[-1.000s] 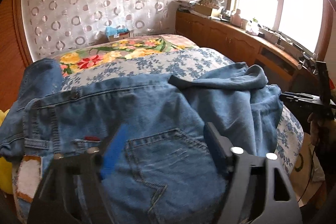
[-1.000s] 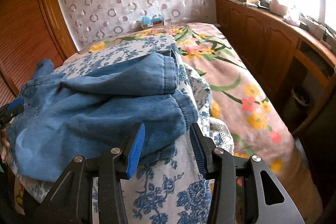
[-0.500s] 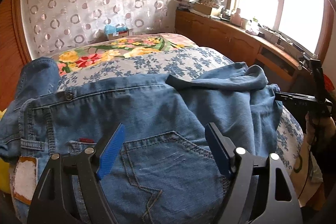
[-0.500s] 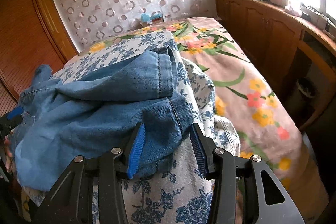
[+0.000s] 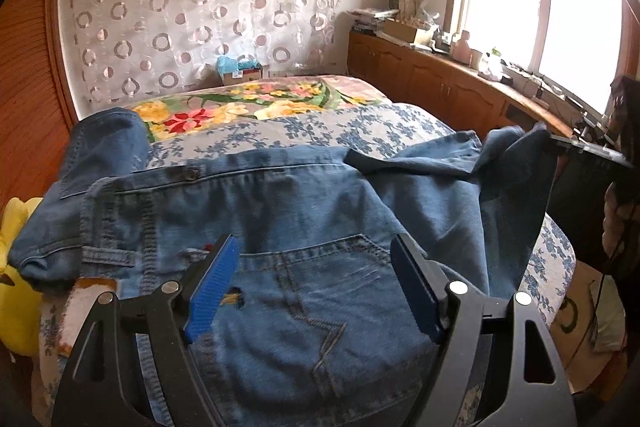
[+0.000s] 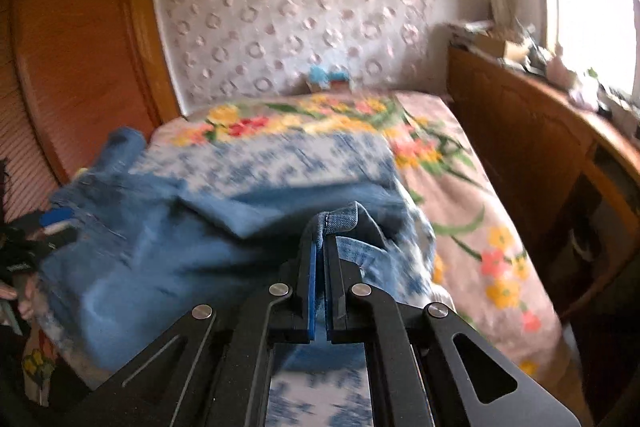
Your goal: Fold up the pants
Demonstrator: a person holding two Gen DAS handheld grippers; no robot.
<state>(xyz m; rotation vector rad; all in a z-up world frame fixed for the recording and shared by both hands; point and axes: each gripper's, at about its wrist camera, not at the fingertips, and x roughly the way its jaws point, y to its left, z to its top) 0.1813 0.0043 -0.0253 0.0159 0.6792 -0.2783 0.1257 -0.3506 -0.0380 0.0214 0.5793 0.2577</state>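
Blue jeans [image 5: 288, 219] lie crumpled across the near end of the bed, back pocket and waistband up. My left gripper [image 5: 316, 263] is open just above the back pocket, with nothing between its pads. In the right wrist view my right gripper [image 6: 320, 227] is shut on the hem of a jeans leg [image 6: 340, 219] and holds it lifted off the bed. The rest of the jeans [image 6: 160, 259] trail to the left, blurred. The right gripper's black frame [image 5: 588, 151] shows at the right edge of the left wrist view, with denim hanging from it.
The bed has a blue floral sheet [image 5: 360, 127] over a pink flowered blanket [image 6: 480, 207]. Wooden cabinets [image 5: 440, 83] with clutter run under the window on the right. A wooden wardrobe [image 6: 72, 75] stands left. A yellow toy [image 5: 12, 267] lies by the bed's left edge.
My right gripper has shut on the leg hem and lifted it, moving fast. My left gripper has pulled back slightly and stays open over the back pocket.
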